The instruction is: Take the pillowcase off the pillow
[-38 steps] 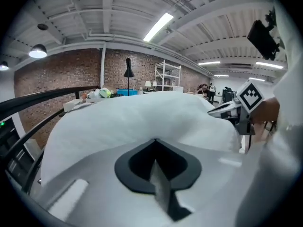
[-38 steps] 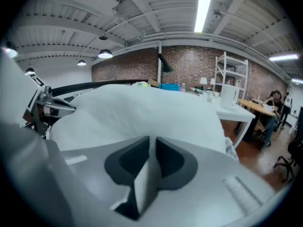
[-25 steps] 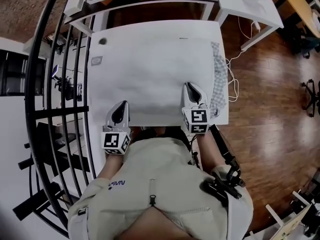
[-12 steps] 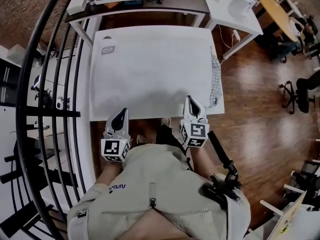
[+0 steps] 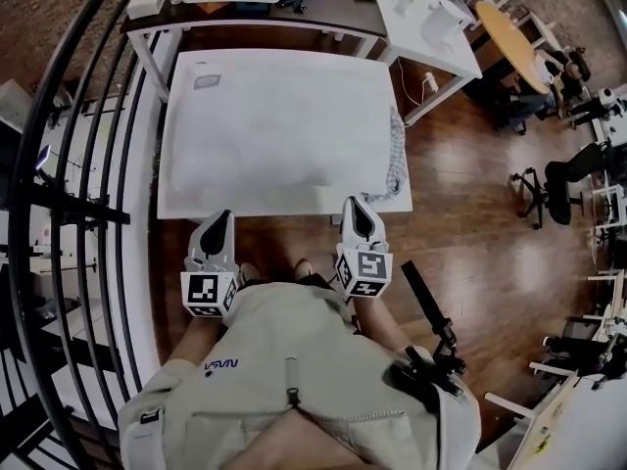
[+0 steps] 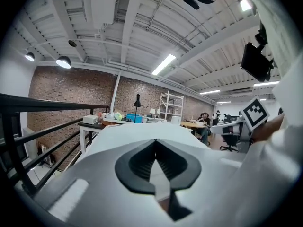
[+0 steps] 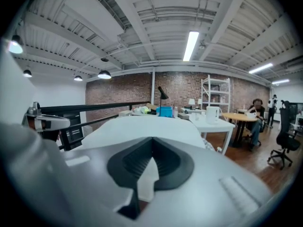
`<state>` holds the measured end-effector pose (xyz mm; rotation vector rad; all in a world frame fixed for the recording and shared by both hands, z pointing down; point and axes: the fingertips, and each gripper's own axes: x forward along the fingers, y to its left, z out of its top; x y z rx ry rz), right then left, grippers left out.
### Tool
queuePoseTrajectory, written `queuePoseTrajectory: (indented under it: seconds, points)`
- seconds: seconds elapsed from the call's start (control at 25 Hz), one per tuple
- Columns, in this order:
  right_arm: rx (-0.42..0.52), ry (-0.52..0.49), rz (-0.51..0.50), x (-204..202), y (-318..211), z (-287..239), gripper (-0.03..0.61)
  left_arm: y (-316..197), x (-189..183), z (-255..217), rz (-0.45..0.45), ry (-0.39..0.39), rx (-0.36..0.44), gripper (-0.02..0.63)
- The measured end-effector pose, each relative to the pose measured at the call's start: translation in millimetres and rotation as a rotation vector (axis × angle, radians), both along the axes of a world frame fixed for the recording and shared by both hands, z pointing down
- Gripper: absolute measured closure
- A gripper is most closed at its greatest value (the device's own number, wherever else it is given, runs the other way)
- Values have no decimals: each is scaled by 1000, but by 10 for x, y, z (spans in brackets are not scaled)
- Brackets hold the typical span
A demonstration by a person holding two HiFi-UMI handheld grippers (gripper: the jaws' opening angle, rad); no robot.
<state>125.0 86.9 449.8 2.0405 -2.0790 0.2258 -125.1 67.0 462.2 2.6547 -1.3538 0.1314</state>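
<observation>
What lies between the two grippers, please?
In the head view, wooden floor and the person's shoes lie between the left gripper and right gripper.

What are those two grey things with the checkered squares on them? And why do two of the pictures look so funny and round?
Those are two grabbing tools, a bit like big tongs. A person holds one in each hand. The squares are markers fixed onto the tools.

The top picture comes from a camera on the person's head, looking down. It shows the left gripper and the right gripper.

The two round pictures come from small cameras riding on the tools, each looking along its own jaws: the left gripper and the right gripper.

Ahead is a table with a big white pillow on it, and a checked cloth hangs at its right edge.

Both tools are closed and hold nothing.
</observation>
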Motion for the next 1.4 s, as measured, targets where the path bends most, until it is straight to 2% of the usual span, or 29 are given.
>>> queuePoseTrajectory:
  seconds: [0.32, 0.48, 0.64, 0.76, 1.08, 1.4]
  points:
    - [33, -39, -30, 190, 212, -5, 575, 237, 246, -25, -41, -29, -9, 609]
    - [61, -48, -59, 368, 266, -29, 575, 363, 362, -83, -106, -68, 1, 609]
    - [90, -57, -141, 458, 269, -114, 577, 490, 507, -130, -166, -94, 1, 610]
    - [83, -65, -173, 536, 257, -76, 578, 538, 659, -142, -166, -102, 11, 609]
    - [89, -84, -149, 546, 227, -81, 578, 361, 730, -244, -137, -98, 54, 609]
    - [91, -71, -117, 494, 195, -75, 578, 308, 597, -162, -130, -86, 40, 609]
